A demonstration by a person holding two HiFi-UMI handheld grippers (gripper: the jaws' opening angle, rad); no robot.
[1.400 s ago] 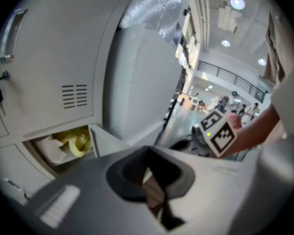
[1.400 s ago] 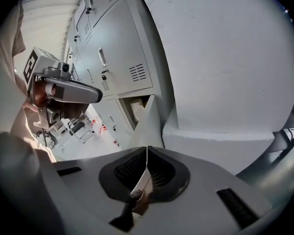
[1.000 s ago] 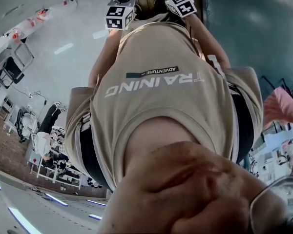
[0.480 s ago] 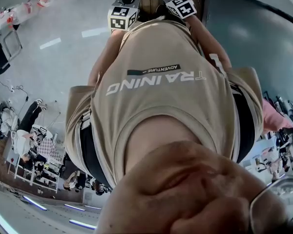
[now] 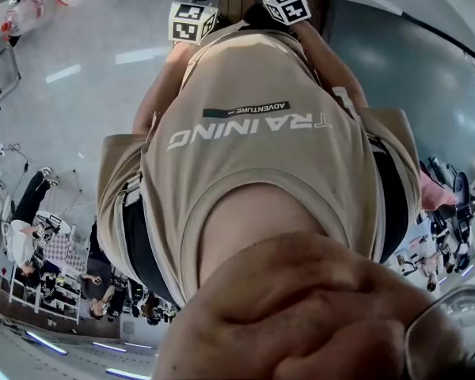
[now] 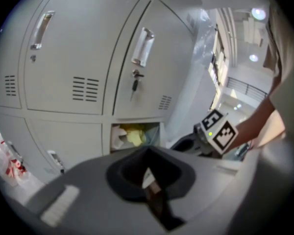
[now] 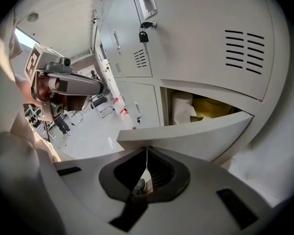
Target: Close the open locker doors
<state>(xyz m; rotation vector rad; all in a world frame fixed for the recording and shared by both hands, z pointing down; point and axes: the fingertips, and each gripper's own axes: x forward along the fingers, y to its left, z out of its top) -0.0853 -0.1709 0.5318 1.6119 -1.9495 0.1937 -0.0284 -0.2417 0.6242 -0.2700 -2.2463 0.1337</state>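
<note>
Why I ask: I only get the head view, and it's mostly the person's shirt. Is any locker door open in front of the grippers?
Observer: Yes. The right gripper view shows one low locker door swung out, leaving its compartment exposed.
Operator: Is that compartment empty?
Observer: No. A yellow item and a white bundle sit inside it.
Operator: Where is the right gripper?
Observer: The right gripper has its jaws together, with the tips right at that door's near edge. I can't tell whether they touch it.
</note>
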